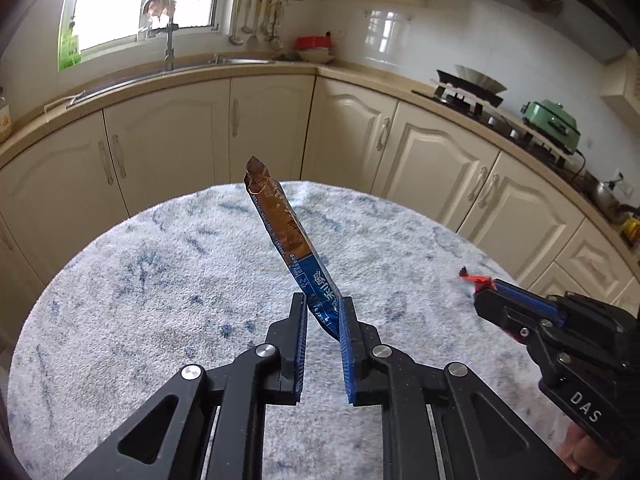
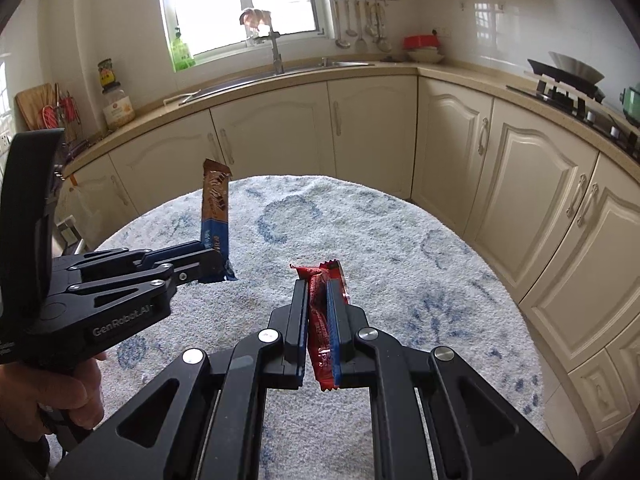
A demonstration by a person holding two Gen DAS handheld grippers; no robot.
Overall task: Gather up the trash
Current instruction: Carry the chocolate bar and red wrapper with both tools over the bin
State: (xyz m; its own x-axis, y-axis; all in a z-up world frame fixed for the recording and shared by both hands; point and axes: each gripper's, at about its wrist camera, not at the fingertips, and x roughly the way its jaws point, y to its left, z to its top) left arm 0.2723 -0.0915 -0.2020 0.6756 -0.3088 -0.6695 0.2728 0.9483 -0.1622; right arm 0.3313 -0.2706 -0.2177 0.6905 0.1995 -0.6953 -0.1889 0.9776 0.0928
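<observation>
My left gripper (image 1: 323, 303) is shut on the blue end of a long brown and blue wrapper (image 1: 280, 224), which sticks up and away above the table. In the right wrist view that left gripper (image 2: 218, 264) comes in from the left with the wrapper (image 2: 216, 204) standing upright. My right gripper (image 2: 318, 286) is shut on a crumpled red wrapper (image 2: 320, 320) that runs down between its pads. From the left wrist view the right gripper (image 1: 482, 286) shows at the right edge, a bit of the red wrapper (image 1: 474, 278) poking out of its tip.
Both grippers hang over a round table under a fuzzy white and blue cloth (image 1: 160, 280). Cream cabinets (image 2: 360, 132) and a countertop curve behind it, with a sink and tap (image 2: 276, 52) under the window and a stove (image 1: 468, 92) at the right. A hand (image 2: 44, 396) holds the left gripper.
</observation>
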